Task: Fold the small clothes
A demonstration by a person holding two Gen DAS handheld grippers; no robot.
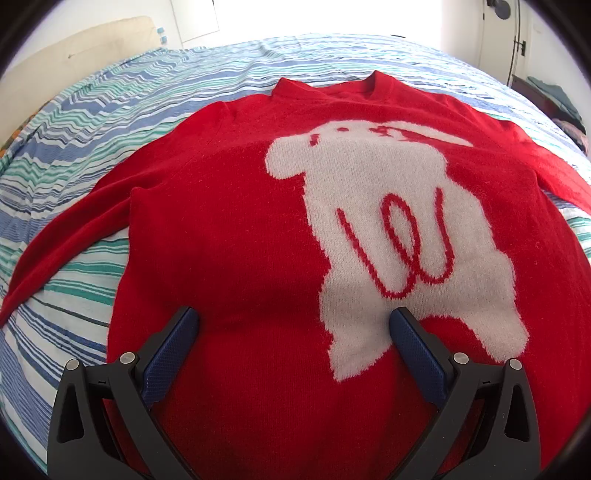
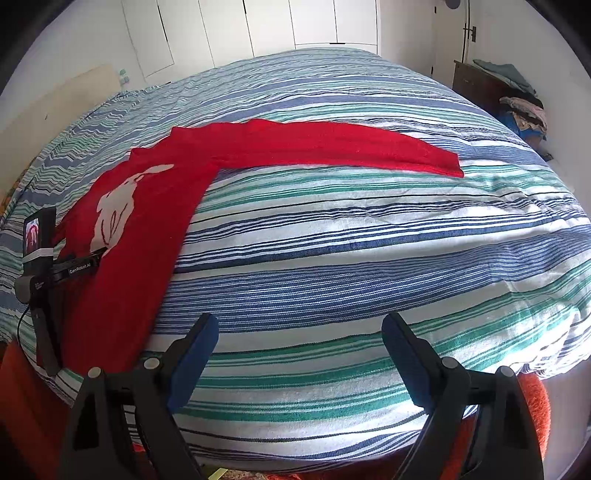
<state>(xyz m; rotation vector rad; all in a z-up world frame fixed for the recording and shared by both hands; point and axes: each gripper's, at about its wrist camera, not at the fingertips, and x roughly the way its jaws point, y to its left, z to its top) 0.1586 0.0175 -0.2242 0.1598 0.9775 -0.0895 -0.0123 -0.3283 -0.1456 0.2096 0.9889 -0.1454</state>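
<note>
A red sweater [image 1: 229, 229] with a white animal figure [image 1: 391, 229] lies flat, front up, on the striped bed cover [image 1: 74, 155]. Its collar [image 1: 343, 86] points away from me and both sleeves spread sideways. My left gripper [image 1: 295, 314] hovers open over the sweater's lower front, nothing between its blue pads. In the right wrist view the sweater [image 2: 147, 236] lies at the left, one sleeve [image 2: 332, 147] stretched out to the right. My right gripper [image 2: 299, 325] stands open above the bare bed cover [image 2: 369, 251] near the front edge. The left gripper's body [image 2: 48, 254] shows at the far left.
A beige headboard [image 1: 92, 48] stands at the far left. White cupboard doors [image 2: 258, 26] line the back wall. A dark side table with piled clothes [image 2: 517, 107] sits at the far right. Orange fabric [image 2: 535, 406] shows below the bed's front edge.
</note>
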